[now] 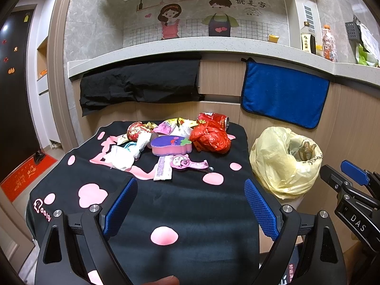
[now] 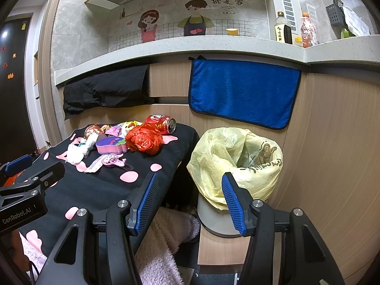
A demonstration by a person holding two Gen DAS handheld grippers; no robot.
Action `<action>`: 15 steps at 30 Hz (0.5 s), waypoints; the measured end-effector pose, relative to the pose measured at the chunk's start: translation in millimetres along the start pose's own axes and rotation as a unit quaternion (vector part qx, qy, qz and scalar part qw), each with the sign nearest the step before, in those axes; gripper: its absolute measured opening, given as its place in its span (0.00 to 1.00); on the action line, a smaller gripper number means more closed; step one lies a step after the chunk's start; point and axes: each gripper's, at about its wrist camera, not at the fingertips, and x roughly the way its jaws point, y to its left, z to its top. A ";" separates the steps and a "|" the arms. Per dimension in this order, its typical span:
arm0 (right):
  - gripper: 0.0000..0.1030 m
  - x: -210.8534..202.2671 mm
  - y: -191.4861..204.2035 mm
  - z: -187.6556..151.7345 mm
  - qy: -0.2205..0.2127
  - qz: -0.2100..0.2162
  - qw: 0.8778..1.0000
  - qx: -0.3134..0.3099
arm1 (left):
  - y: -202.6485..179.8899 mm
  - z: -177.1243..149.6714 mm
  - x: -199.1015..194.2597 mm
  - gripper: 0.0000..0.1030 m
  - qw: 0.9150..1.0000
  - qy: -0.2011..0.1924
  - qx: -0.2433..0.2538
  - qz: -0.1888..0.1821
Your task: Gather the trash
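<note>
I am holding both tongs apart and empty, my left tongs point(image 1: 191, 204) facing the trash pile point(image 1: 171, 140) left of the lined bin point(image 1: 285, 161), my right tongs point(image 2: 190, 201) hanging nearer that bin.

Your left gripper point(image 1: 191, 204): black frame, blue diamond-textured pads point(image 1: 261, 210), silver screws point(image 1: 287, 208) at the pivots | Your right gripper point(image 2: 190, 199): black frame, blue ribbed pads point(image 2: 231, 204), silver screws point(image 2: 123, 203) | Markings: "DAS" on the right unit, "GenRobot.AI" on the left unit | Your clothing: fluffy pale pink garment point(image 2: 163, 244)
</note>
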 end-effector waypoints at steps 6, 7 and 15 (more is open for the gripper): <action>0.52 -0.3 -4.0 -0.1 -0.001 -0.002 1.000 0.006 | -0.1 -0.5 0.0 0.89 1.000 0.000 0.000 0.000; 0.52 -0.3 -4.9 -0.1 -0.001 -0.002 1.000 0.007 | -0.2 -0.8 0.2 0.89 1.000 0.000 0.000 0.000; 0.52 -2.8 -7.9 2.1 -0.006 -0.006 1.000 0.010 | -1.4 -3.4 0.4 0.89 1.000 0.003 0.000 0.001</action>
